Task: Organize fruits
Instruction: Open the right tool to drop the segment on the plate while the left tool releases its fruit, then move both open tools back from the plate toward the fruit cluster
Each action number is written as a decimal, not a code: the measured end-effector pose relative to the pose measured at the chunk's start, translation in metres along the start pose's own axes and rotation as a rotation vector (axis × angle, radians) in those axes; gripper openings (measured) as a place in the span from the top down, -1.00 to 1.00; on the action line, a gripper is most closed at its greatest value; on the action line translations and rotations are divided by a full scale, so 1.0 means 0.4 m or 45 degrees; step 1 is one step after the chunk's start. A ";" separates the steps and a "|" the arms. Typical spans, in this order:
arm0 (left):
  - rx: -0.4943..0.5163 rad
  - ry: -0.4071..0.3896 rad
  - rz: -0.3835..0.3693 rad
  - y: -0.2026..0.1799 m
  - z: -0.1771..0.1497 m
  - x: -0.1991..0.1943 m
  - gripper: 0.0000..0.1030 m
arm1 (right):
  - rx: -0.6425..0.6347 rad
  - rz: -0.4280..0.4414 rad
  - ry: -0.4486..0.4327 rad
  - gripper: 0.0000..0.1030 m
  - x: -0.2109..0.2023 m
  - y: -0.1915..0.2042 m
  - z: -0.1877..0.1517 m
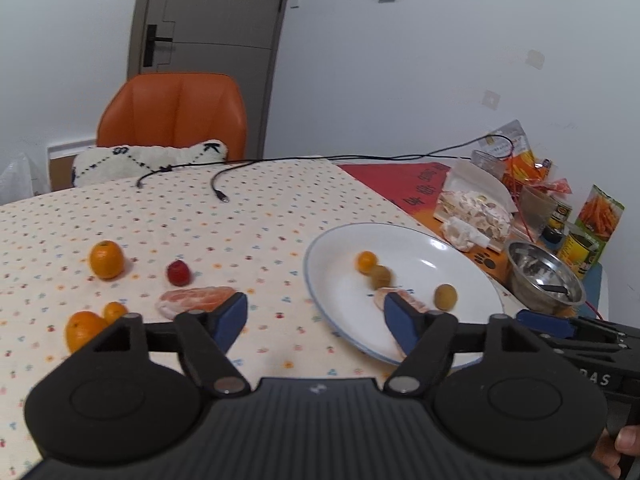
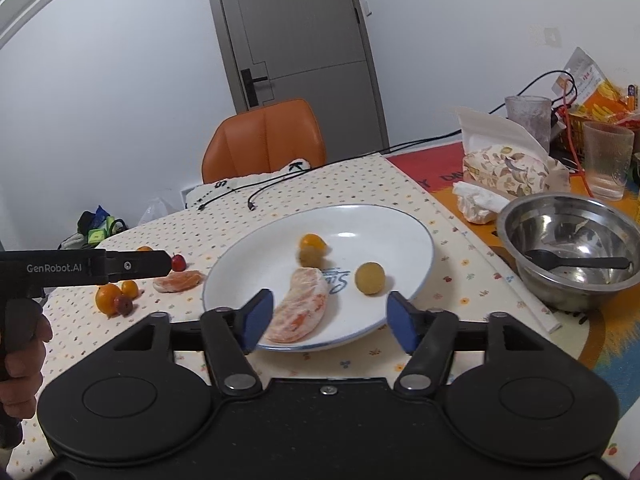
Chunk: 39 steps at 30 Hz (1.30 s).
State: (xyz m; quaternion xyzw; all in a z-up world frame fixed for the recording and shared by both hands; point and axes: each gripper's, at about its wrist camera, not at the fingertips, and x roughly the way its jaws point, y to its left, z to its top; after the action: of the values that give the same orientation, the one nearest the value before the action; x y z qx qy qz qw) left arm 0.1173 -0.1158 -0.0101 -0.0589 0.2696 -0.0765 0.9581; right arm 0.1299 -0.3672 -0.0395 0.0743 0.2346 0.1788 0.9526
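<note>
The white plate (image 2: 416, 240), mid-frame in the right wrist view, already carries a peeled citrus segment (image 2: 300, 304), a small orange fruit (image 2: 312, 241) and two yellowish-green ones, while a second segment (image 1: 196, 298), a red fruit (image 1: 178, 273) and several oranges (image 1: 106, 259) lie on the table (image 1: 240, 208) at lower left of the left wrist view. The gathering looks partly done, and the next move likely calls for the left tongs (image 1: 316, 320) to reach that loose segment. Both the left and the right tongs (image 2: 330, 320) gape wide and hold nothing.
</note>
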 end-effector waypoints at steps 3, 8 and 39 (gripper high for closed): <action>-0.002 -0.009 0.037 0.016 -0.003 -0.015 -0.55 | -0.026 -0.011 -0.022 -0.78 -0.005 0.020 0.002; -0.006 -0.013 0.081 0.041 -0.011 -0.034 -0.61 | -0.060 -0.005 -0.042 -0.90 -0.009 0.049 0.011; -0.098 -0.070 0.217 0.185 -0.022 -0.135 -0.68 | -0.153 0.102 -0.012 -1.00 0.030 0.186 0.028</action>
State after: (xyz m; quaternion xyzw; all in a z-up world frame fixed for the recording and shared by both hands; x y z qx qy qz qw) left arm 0.0756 -0.0340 -0.0014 -0.0747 0.2502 0.0175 0.9652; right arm 0.1222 -0.2947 -0.0181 0.0273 0.2158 0.2303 0.9485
